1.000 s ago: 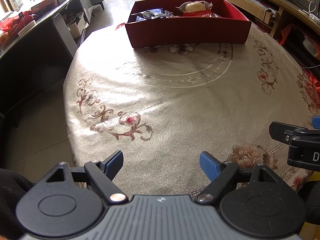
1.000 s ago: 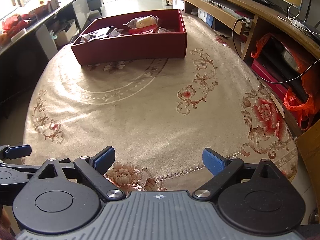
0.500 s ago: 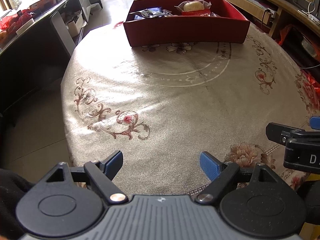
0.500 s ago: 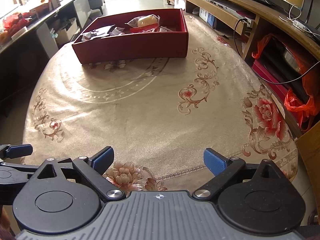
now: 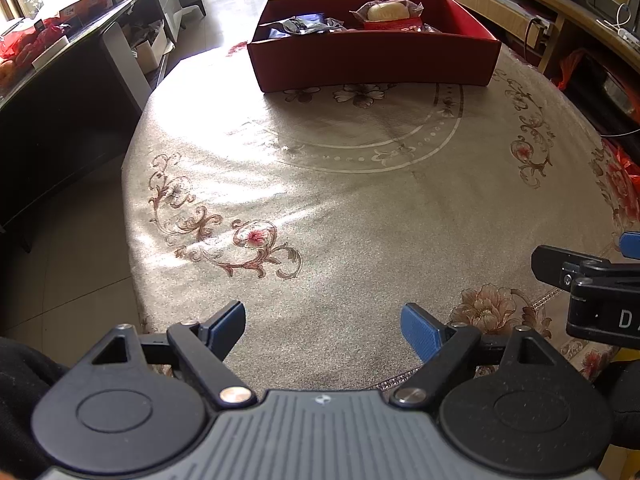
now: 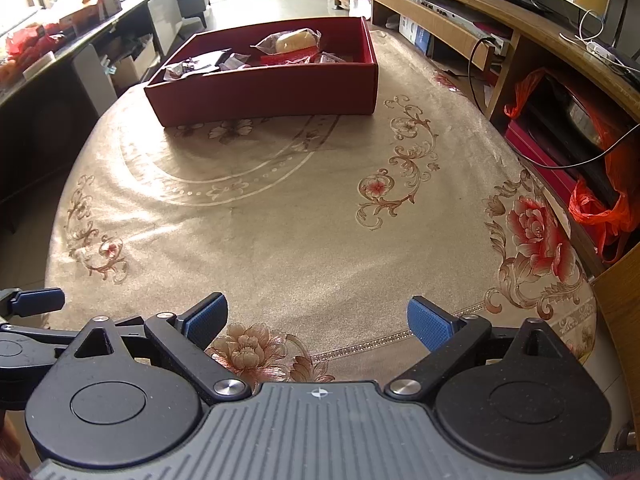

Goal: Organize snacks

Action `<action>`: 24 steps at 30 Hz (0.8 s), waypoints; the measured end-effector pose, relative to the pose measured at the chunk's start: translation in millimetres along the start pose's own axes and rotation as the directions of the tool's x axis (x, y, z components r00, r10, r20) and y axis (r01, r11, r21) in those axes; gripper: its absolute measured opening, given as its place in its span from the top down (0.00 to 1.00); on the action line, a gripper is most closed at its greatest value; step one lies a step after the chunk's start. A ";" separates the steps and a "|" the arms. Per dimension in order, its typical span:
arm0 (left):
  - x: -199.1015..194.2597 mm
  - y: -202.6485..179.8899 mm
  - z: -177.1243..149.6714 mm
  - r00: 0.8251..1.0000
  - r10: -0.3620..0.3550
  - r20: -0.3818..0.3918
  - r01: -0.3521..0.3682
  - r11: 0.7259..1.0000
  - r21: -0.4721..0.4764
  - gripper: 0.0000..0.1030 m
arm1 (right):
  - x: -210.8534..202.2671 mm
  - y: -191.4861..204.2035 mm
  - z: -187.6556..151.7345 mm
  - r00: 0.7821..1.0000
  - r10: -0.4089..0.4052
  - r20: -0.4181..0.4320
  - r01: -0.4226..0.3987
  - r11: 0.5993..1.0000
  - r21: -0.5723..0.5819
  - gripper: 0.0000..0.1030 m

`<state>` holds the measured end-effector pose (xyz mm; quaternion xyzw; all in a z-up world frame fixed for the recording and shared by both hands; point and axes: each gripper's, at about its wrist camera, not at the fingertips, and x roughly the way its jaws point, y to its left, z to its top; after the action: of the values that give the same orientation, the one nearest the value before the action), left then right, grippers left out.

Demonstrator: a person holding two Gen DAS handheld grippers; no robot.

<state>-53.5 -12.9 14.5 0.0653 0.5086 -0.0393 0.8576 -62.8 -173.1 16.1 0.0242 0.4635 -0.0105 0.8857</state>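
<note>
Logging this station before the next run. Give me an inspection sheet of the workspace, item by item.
Surface: round table under a gold floral cloth; nothing loose on the cloth near the grippers.
Job's things: red box at the far side, holding a wrapped bun, dark foil packets and a red packet.
Clutter: nothing seen on the table outside the box.
Grippers: left gripper and right gripper both open, empty, low over the near edge.
Cables: black cable and white cord at the wooden shelving.
Surroundings: dark side counter, orange plastic bag, tiled floor.
</note>
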 end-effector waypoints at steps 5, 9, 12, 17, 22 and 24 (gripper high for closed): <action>0.0 0.2 -0.1 1.000 0.000 0.000 0.000 1.000 0.000 0.21 | 0.8 1.0 -0.2 1.000 0.000 -0.003 0.000 1.000 -0.002 0.04; 0.0 0.6 -0.1 1.000 0.000 0.000 0.000 1.000 0.000 0.21 | 0.8 1.2 -0.5 1.000 0.000 -0.002 0.000 1.000 -0.002 0.04; 0.0 0.6 -0.3 1.000 -0.001 0.000 0.001 1.000 0.000 0.21 | 0.9 1.3 -0.6 1.000 -0.001 -0.003 0.001 1.000 -0.002 0.04; 0.1 0.6 -0.5 1.000 0.000 0.000 0.000 1.000 0.000 0.21 | 1.1 1.3 -0.6 1.000 0.000 -0.003 0.000 1.000 -0.002 0.04; 0.4 0.9 -0.6 1.000 -0.001 -0.001 0.001 1.000 0.000 0.21 | 1.6 2.0 -0.9 1.000 0.001 -0.004 -0.001 1.000 -0.004 0.04; 0.5 0.7 -0.4 1.000 -0.002 -0.002 0.002 1.000 -0.001 0.21 | 1.4 2.0 -0.8 1.000 0.001 -0.004 -0.001 1.000 -0.004 0.04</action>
<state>-53.5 -12.2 14.0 0.0645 0.5094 -0.0398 0.8572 -62.6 -171.0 14.5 0.0225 0.4653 -0.0091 0.8848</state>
